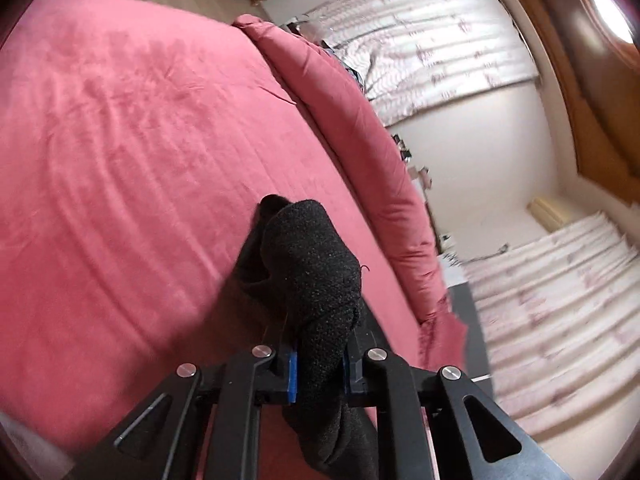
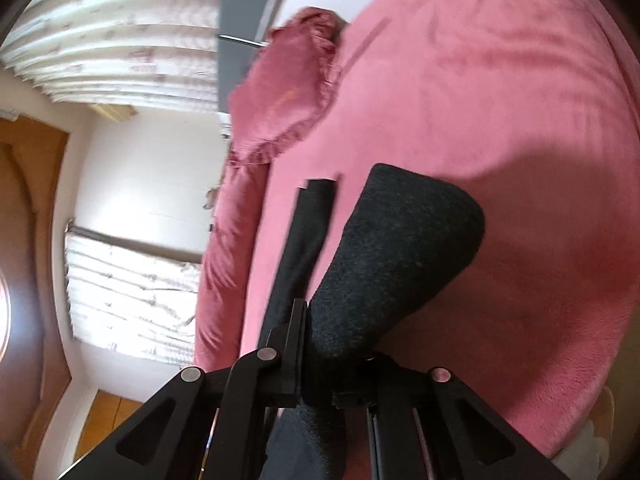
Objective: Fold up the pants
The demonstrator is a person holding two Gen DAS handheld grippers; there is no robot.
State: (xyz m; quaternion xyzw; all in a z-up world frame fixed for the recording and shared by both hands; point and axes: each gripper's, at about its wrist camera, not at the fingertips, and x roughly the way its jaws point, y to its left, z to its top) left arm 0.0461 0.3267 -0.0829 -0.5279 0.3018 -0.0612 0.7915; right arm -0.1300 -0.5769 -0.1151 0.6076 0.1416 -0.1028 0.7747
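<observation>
You are working over a bed covered by a pink plush bedspread (image 1: 132, 152), which fills the left and centre of the left wrist frame and the right half of the right wrist frame. A rolled pink quilt (image 1: 360, 136) runs along its far edge, with a frilled pink pillow (image 2: 288, 92) at the upper centre of the right wrist frame. Beyond that edge stand white walls, pale patterned curtains (image 1: 448, 36) and wooden trim (image 1: 592, 100). The spread lies bare across the upper left of the left view and the upper right of the right view.

Your left gripper (image 1: 318, 364) is pinching a bunched wad of the black pants (image 1: 312, 276), low in the frame's centre. Your right gripper (image 2: 320, 344) is clamped on another stretch of the pants (image 2: 396, 256), whose coarse, dark knit bulges forward above the bedspread.
</observation>
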